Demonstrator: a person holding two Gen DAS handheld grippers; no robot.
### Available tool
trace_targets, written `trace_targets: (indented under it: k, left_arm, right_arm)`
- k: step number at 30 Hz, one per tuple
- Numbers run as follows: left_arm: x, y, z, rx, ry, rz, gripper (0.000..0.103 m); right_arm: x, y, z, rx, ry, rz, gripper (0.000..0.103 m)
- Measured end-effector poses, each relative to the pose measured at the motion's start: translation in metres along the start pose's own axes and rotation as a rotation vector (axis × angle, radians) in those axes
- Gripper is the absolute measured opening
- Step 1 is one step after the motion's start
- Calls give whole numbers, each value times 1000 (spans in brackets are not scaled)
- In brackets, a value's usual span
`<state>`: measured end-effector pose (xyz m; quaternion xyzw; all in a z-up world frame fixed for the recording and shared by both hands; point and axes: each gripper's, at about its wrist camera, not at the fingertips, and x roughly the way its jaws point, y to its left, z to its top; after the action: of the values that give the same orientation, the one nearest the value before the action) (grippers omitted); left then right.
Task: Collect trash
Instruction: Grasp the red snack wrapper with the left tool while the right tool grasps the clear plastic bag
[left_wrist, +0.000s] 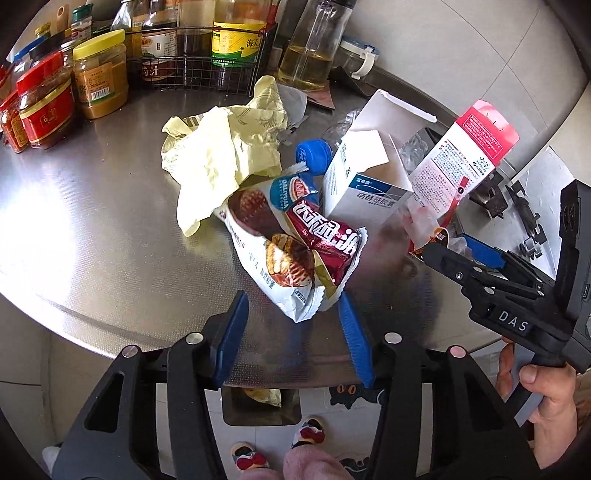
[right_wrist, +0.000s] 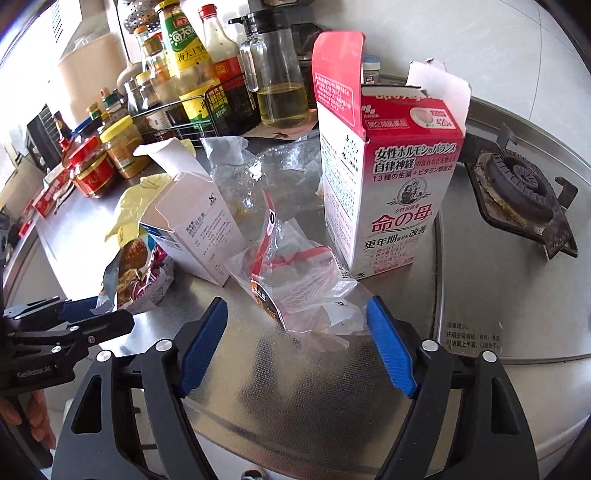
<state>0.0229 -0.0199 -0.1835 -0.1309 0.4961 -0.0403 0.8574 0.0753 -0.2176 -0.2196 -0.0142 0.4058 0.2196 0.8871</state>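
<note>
Trash lies on the steel counter (left_wrist: 92, 240). My left gripper (left_wrist: 293, 306) is open, its blue pads on either side of the near end of a snack wrapper pile (left_wrist: 291, 243). Behind it are a crumpled yellow bag (left_wrist: 221, 147), a blue bottle cap (left_wrist: 314, 155), a white-blue box (left_wrist: 362, 184) and a red-white box (left_wrist: 461, 155). My right gripper (right_wrist: 297, 325) is open around the near edge of a clear plastic bag (right_wrist: 306, 288). The red-white box (right_wrist: 391, 177), the white-blue box (right_wrist: 195, 229) and the snack wrappers (right_wrist: 136, 273) stand beyond.
Sauce jars (left_wrist: 48, 99) and bottles in a wire rack (left_wrist: 207, 48) line the back of the counter. An oil bottle (right_wrist: 277, 74) stands behind the trash. A gas burner (right_wrist: 517, 184) is at the right. A bin opening (left_wrist: 258, 402) shows below the counter edge.
</note>
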Motion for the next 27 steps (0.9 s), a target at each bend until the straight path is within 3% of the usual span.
trace_targets:
  k: [6, 10, 12, 27]
  left_arm:
    - [6, 4, 1, -7, 12, 10, 10]
    - [6, 6, 0, -12, 1, -2, 7]
    - [2, 6, -2, -7, -17, -4, 0]
    - [-39, -12, -17, 58, -84, -41, 0]
  right_arm:
    - [8, -1, 0, 0, 14, 3, 34]
    - [7, 1, -1, -2, 13, 11, 20]
    - [3, 2, -3, -1, 0, 9, 17]
    - [-49, 12, -24, 39, -74, 39, 13]
